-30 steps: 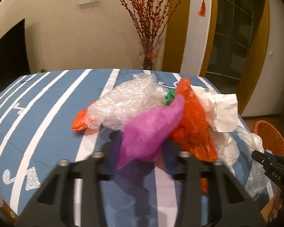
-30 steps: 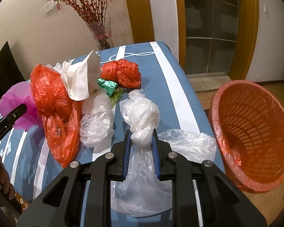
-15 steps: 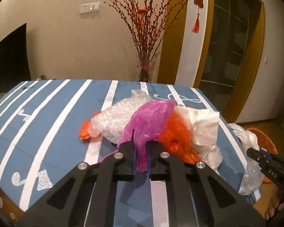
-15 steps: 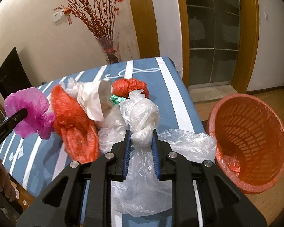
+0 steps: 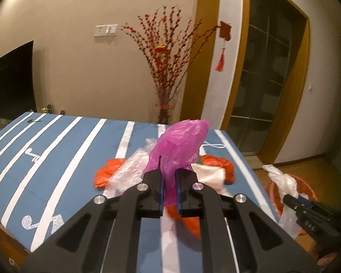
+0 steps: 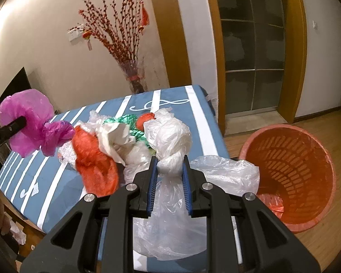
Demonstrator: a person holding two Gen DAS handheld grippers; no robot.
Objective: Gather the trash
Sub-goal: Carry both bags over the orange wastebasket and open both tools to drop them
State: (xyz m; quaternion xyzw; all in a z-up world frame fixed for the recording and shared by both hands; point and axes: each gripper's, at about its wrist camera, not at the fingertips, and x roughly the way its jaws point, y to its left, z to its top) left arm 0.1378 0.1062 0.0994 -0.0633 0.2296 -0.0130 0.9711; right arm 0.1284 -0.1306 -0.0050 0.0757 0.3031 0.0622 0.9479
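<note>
While both fingers stay clamped, pink bag (image 5: pixel 179 145) and knotted white bag (image 6: pixel 170 141) have risen higher above the table (image 5: pixel 63 150).

One magenta plastic bag (image 6: pixel 31 122). One knotted white plastic bag (image 6: pixel 170 141). Two orange-red plastic bags: a large one near left (image 6: pixel 93 161), a small bundle farther back (image 6: pixel 145 119). One green foil wrapper (image 6: pixel 125 122). One crumpled white paper (image 6: pixel 113 136). One orange basket (image 6: pixel 291 177) at the right. Clear film pieces overlap; their number cannot be told.
</note>
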